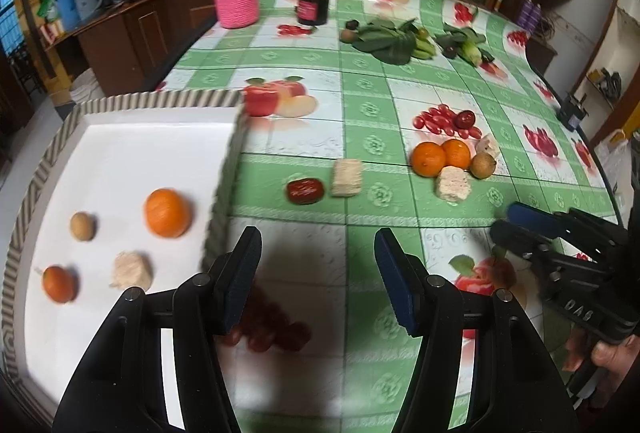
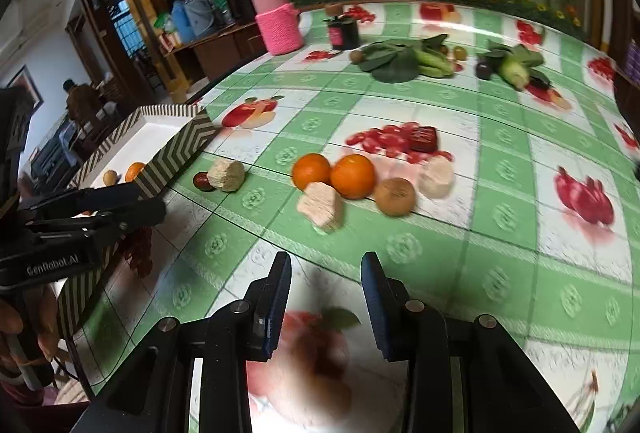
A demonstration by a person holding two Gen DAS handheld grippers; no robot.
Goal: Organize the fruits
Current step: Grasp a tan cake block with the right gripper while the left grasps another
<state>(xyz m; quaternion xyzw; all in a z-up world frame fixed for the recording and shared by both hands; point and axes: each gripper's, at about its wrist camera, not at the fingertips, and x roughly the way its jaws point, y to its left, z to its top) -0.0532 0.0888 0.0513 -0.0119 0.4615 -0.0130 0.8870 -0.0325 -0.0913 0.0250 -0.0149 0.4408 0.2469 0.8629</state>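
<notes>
Hovering above the desk (image 2: pixel 500 193), both grippers carry nothing: the left gripper (image 1: pixel 316 265) has its jaws parted and empty beside the tray (image 1: pixel 132 137); the right gripper (image 2: pixel 326 297), jaws also apart and empty, faces the orange cluster (image 2: pixel 336 173), which lies straight ahead and far of it, so the right hand looks nearer to those fruits.

"GenRobot.AI" printed in white on left hand-held gripper (image 2: pixel 100 205) body; upside-down "DAS" on right hand-held gripper (image 1: pixel 516 223); nothing else legible.
</notes>
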